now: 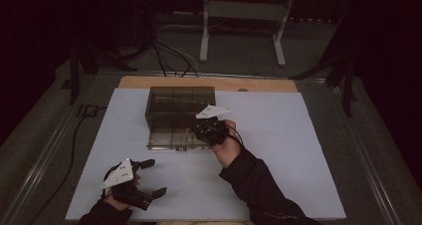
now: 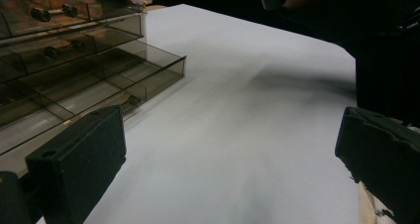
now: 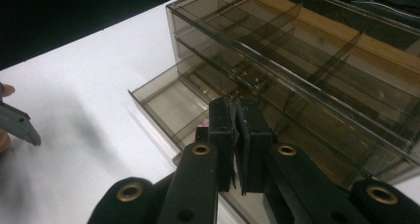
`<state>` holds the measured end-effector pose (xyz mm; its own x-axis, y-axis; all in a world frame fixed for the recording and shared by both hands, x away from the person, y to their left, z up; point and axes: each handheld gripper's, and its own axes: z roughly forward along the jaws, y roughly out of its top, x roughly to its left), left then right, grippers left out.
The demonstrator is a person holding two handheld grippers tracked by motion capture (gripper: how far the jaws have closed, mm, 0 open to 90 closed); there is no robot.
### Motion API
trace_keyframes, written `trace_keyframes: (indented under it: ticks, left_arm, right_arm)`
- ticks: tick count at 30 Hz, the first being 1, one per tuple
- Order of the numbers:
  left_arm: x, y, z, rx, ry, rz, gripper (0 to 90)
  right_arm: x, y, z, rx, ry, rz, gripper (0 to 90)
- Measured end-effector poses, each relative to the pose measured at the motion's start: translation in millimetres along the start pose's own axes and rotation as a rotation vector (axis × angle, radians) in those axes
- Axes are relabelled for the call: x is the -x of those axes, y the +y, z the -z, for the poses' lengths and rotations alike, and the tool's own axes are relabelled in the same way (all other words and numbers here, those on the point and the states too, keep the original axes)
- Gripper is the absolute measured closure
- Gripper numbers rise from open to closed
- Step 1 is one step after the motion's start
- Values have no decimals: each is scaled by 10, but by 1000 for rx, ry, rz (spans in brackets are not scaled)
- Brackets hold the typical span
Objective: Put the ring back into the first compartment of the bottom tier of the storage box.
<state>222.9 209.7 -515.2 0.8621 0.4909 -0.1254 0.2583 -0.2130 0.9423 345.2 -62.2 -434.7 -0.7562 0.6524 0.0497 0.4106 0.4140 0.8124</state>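
Black jaws of the right gripper (image 3: 236, 130) stand pressed together with nothing visible between them, poised over the pulled-out bottom drawer (image 3: 168, 102) of a smoked-plastic drawer cabinet (image 1: 180, 116). That cabinet sits toward the far middle of the white tabletop (image 1: 288, 150), its bottom drawer open toward the person. Closer to the near edge and well apart from it, the left gripper (image 1: 149, 177) rests with jaws spread wide, gripping nothing.

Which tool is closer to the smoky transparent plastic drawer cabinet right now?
Right. The right tool is over the pulled-out bottom drawer of the smoky transparent plastic drawer cabinet, jaws shut. The left tool is apart, open, near the table's front edge.
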Motion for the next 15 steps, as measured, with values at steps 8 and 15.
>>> trace_keyframes:
  ticks: [8,15]
  left_arm:
    - [0,1,5,2,-2,0,5]
    - [-1,2,6,3,-2,0,5]
  right_arm:
    - [-30,66,-81,1,19,-15,868]
    - [-74,125,-173,1,27,-14,868]
